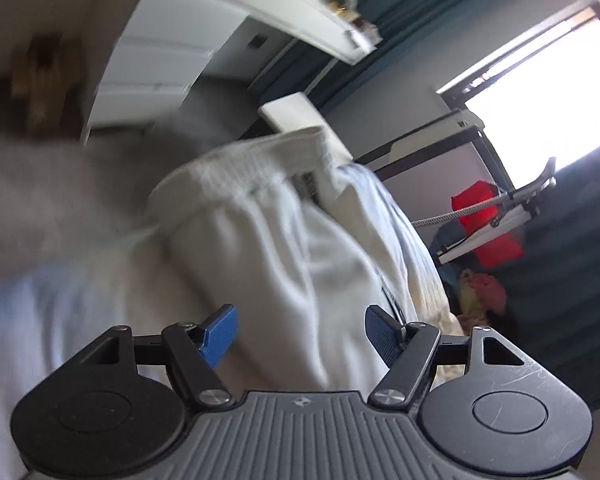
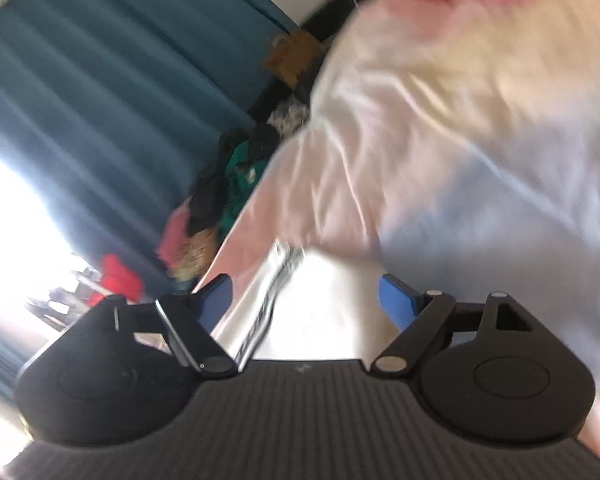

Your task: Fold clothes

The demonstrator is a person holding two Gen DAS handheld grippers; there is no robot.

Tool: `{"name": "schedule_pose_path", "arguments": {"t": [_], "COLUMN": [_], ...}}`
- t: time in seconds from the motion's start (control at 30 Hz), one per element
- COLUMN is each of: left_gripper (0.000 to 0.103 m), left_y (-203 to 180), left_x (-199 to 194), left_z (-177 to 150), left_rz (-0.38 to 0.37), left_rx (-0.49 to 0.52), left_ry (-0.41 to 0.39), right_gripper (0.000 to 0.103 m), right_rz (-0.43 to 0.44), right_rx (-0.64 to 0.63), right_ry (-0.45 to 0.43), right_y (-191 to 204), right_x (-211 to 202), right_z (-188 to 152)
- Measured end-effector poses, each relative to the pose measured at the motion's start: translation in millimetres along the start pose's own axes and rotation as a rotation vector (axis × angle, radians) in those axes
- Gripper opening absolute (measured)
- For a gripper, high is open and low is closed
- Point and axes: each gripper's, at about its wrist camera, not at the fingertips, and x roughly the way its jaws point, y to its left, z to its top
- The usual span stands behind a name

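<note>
Left tool [image 1: 300,334] spread wide, blue pads [image 1: 219,334] clear of any cloth, nothing gripped. Directly ahead of it, a cream-white garment [image 1: 268,240] heaped on the pale bed sheet [image 1: 40,320], its ribbed band [image 1: 300,148] at the far end. Right tool [image 2: 306,300] likewise wide apart, empty; white fabric edge [image 2: 324,300] lying between its fingers, untouched by the pads. Teal curtain [image 2: 100,80] off to its left, much blurred.

Cream garment [image 1: 260,248], rumpled and bunched, waistband uppermost, on pale sheet [image 1: 28,312]
</note>
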Motion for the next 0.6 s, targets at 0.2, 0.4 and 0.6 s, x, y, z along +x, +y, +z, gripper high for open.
{"name": "schedule_pose_path", "arguments": {"t": [0.2,0.4,0.6], "left_gripper": [0.072,0.072,0.025], "left_y": [31.8,21.7,-2.0], "left_x": [36.1,87.1,119.9], "left_z": [-9.9,1.4,28.3], "left_rz": [-0.055,-0.031,0.102], "left_rx": [-0.108,-0.084,-0.132], "left_ry": [0.061,-0.05,-0.126], "right_gripper": [0.082,0.075,0.031], "right_rz": [0.045,0.039,-0.025], "right_rx": [0.067,0.009,0.064], "right_ry": [0.178,0.131,0.059], "right_y": [-38.1,-15.0,-3.9], "right_x": [10.9,61.6,105.8], "right_z": [-37.8,-51.0,-45.2]}}
